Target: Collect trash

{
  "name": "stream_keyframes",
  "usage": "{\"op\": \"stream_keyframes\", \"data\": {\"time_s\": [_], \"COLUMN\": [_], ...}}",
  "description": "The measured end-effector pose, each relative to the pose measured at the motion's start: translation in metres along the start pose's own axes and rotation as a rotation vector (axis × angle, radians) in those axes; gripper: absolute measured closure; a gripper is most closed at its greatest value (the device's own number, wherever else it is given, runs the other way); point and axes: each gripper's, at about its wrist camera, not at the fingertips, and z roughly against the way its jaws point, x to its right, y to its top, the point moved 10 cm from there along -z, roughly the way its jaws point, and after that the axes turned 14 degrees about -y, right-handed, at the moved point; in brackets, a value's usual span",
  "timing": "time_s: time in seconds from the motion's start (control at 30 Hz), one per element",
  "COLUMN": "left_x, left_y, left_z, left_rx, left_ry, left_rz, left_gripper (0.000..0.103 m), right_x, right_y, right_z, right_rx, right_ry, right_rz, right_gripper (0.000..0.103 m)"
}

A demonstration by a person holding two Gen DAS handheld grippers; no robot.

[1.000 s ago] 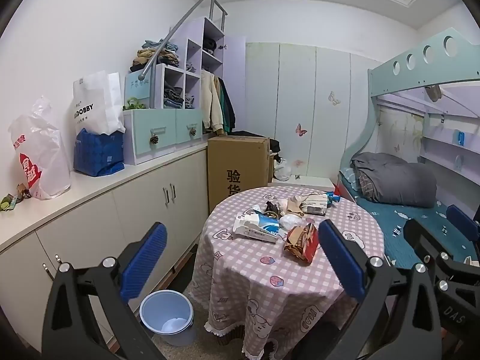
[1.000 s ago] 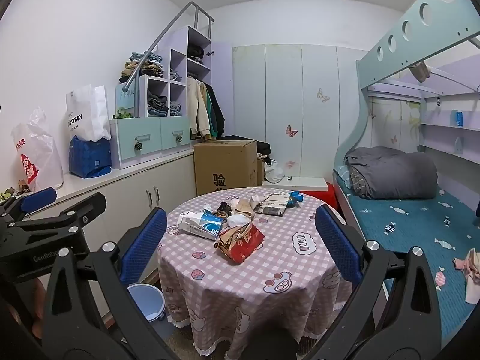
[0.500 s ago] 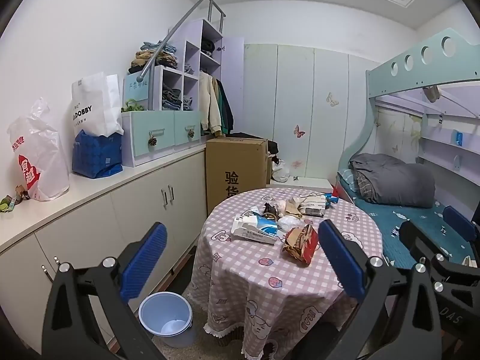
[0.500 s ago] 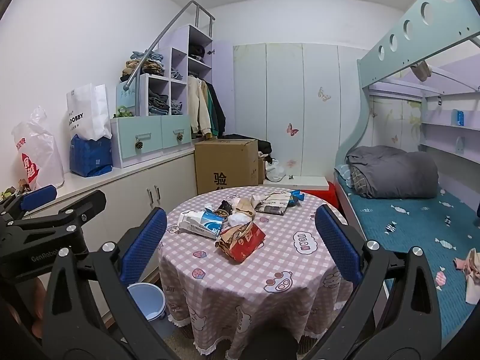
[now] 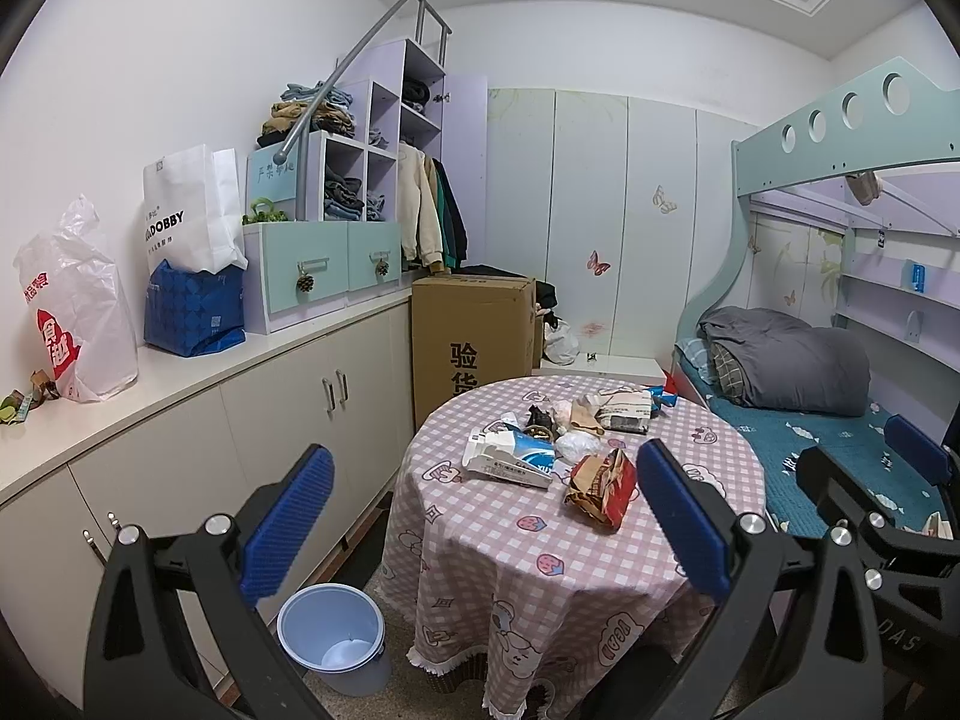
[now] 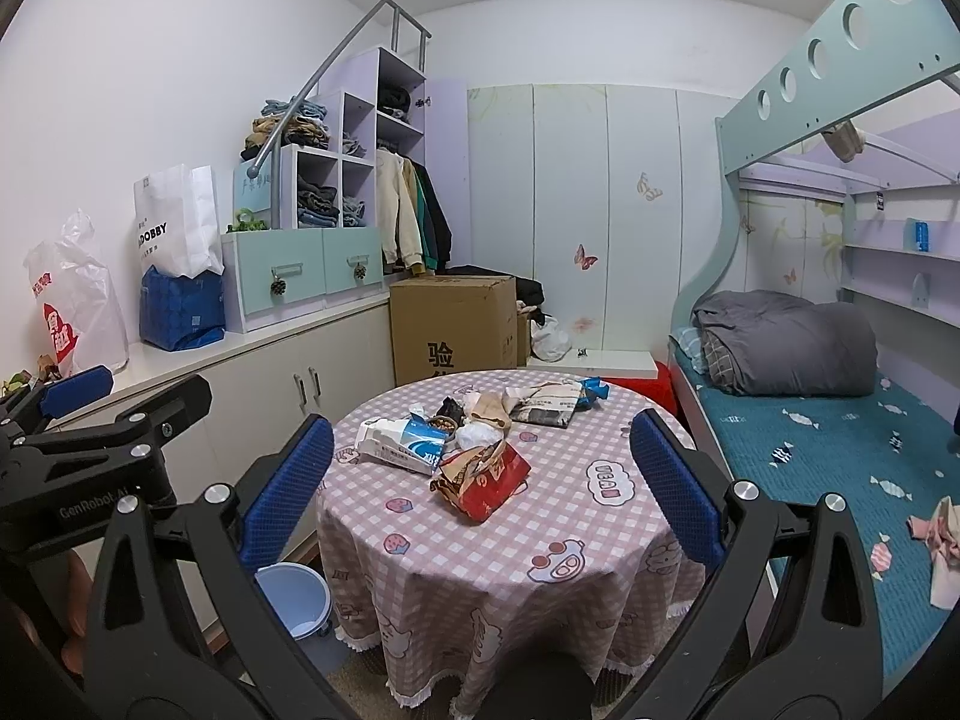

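Observation:
Trash lies on a round table with a pink checked cloth [image 5: 522, 546] [image 6: 576, 534]: a red and brown snack bag [image 5: 602, 487] [image 6: 482, 476], a white and blue carton [image 5: 509, 460] [image 6: 401, 443], a crumpled white wad [image 5: 577, 445], a folded newspaper [image 5: 626, 409] [image 6: 549, 402] and small wrappers. A light blue bin [image 5: 333, 637] [image 6: 294, 595] stands on the floor left of the table. My left gripper [image 5: 483, 516] and right gripper [image 6: 480, 489] are both open and empty, held well short of the table.
White cabinets [image 5: 198, 432] with bags on top run along the left wall. A cardboard box [image 5: 471, 333] stands behind the table. A bunk bed [image 6: 840, 420] with a grey quilt is on the right, with crumpled trash [image 6: 942, 540] on the mattress.
Both views have shifted slightly; the left one has drawn a little back from the table. Both grippers stay open and nothing on the table has moved.

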Motion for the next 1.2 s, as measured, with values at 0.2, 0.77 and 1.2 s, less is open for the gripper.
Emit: {"op": "stream_keyframes", "data": {"time_s": [0.2, 0.77, 1.2], "left_x": [0.0000, 0.0006, 0.0009], "left_y": [-0.0004, 0.0012, -0.0017], "left_z": [-0.0001, 0.0028, 0.0002], "left_rx": [0.000, -0.004, -0.002], "left_ry": [0.000, 0.001, -0.001], "left_rz": [0.000, 0.002, -0.001], "left_gripper": [0.004, 0.004, 0.004], "right_x": [0.0015, 0.0030, 0.0032], "right_y": [-0.0008, -0.0069, -0.0066], "right_z": [-0.0003, -0.0008, -0.0013], "right_rx": [-0.001, -0.012, -0.015], "right_ry": [0.001, -0.001, -0.002], "right_rz": [-0.001, 0.001, 0.000], "right_gripper": [0.006, 0.006, 0.006]}}
